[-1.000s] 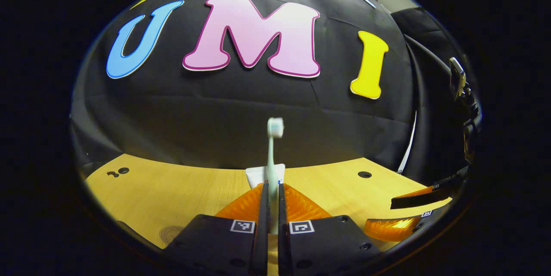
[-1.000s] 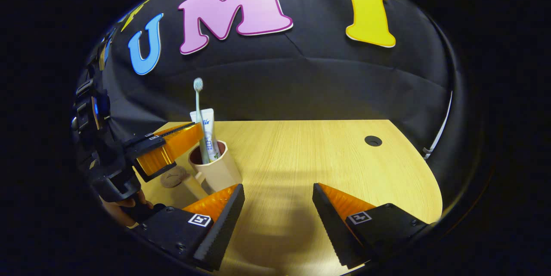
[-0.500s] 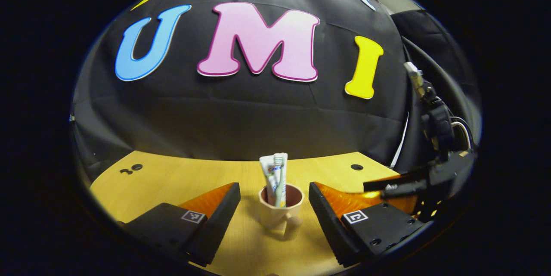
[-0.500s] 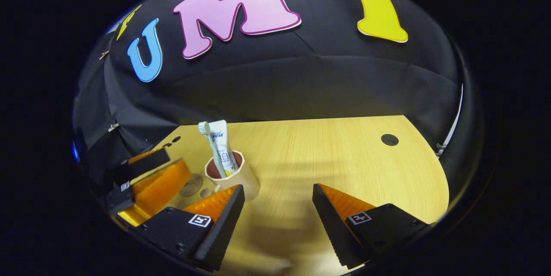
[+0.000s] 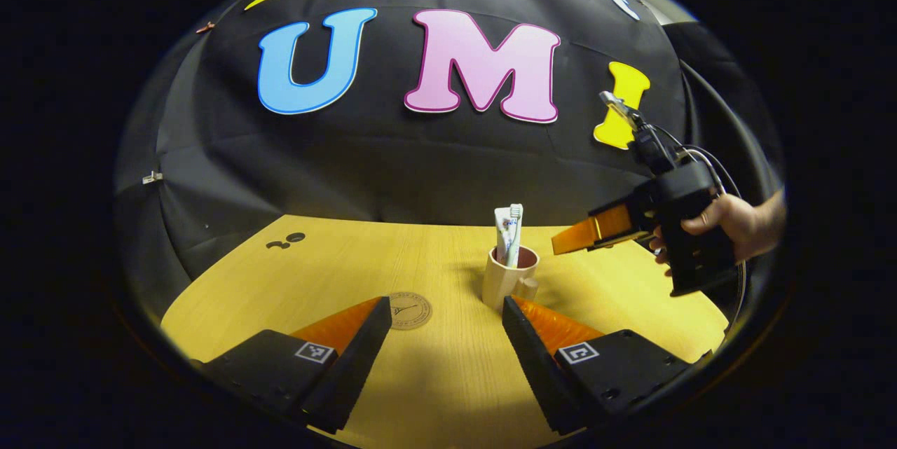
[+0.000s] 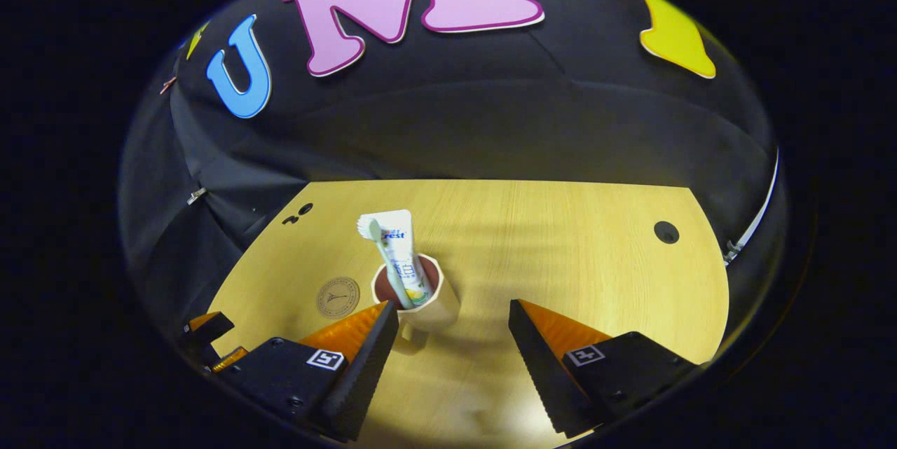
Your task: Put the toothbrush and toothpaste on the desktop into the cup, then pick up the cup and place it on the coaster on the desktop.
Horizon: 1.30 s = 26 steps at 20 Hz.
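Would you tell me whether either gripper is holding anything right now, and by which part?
Nothing is held: left gripper and right gripper are open, toothbrush in cup.

Cup (image 5: 506,284) beige outside, dark reddish-brown inside. Toothpaste (image 6: 404,253) white tube, blue lettering, green-yellow print low down. Toothbrush (image 6: 382,251) pale mint-green handle, white bristles. Coaster (image 5: 409,309) tan, round, thin dark ring and small dark emblem. Desktop (image 6: 560,253) light yellowish wood grain, black round hole (image 6: 666,232).
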Available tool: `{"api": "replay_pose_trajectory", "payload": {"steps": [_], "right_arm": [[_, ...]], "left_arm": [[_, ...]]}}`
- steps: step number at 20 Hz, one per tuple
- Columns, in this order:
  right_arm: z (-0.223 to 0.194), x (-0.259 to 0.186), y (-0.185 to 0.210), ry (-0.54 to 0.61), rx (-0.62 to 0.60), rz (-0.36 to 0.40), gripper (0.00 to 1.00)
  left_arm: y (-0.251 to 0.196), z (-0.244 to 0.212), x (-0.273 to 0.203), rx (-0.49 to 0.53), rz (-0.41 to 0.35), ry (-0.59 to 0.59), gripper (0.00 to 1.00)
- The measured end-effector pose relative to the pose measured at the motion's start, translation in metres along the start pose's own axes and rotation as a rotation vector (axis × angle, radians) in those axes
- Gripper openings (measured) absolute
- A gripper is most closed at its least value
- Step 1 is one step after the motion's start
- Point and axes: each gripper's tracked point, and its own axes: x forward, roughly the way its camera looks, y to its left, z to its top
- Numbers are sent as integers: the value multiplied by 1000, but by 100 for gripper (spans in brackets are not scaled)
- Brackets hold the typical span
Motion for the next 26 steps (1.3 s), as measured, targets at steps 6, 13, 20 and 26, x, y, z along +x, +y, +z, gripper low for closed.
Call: {"api": "replay_pose_trajectory", "payload": {"steps": [6, 13, 20, 26], "right_arm": [[-15, 26, 19, 225, 63, -47, 98], [-50, 58, 43, 452, 81, -69, 98], [-74, 85, 40, 563, 100, -125, 98], [-79, 99, 42, 574, 114, -151, 96]], "left_arm": [[37, 1, -30, 10, 18, 3, 100], [97, -21, -64, -95, 137, 38, 100], [137, -61, -88, -208, 228, 126, 96], [135, -67, -85, -204, 211, 133, 95]]}}
